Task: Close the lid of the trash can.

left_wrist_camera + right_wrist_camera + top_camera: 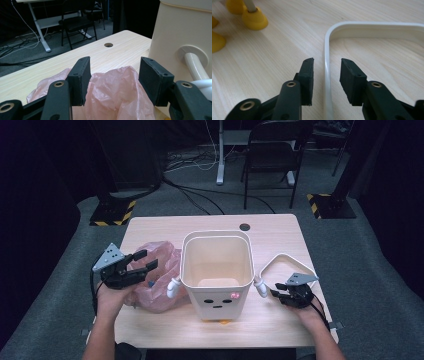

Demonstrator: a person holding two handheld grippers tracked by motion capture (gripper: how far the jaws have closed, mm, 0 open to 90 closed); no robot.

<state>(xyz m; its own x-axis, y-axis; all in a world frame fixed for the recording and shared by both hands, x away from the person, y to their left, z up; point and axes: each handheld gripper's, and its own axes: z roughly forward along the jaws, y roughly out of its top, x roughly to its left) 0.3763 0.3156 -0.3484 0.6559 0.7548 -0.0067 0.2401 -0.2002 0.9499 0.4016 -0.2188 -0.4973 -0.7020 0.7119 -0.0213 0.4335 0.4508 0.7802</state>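
A cream bin (216, 270) with a drawn face, white arm-like handles and yellow feet (254, 20) stands at the table's middle. Left of it lies a crumpled pink plastic bag (160, 265). My left gripper (145, 260) hovers over the bag, open; in the left gripper view the bag (117, 95) bulges between and below the pads without touching them, and the bin's wall (180, 27) rises at the right. A white rounded frame (287, 257) lies flat to the right of the bin. My right gripper (277, 290) is low at the frame's near corner, its jaws straddling the frame's rail (327, 82) with a gap on each side.
The light wooden table (150, 227) has a round cable hole (244, 227) at its far edge. Beyond it stand a black folding chair (275, 150), a desk leg and floor cables. The bin's white arm (196, 67) sticks out close to my left gripper.
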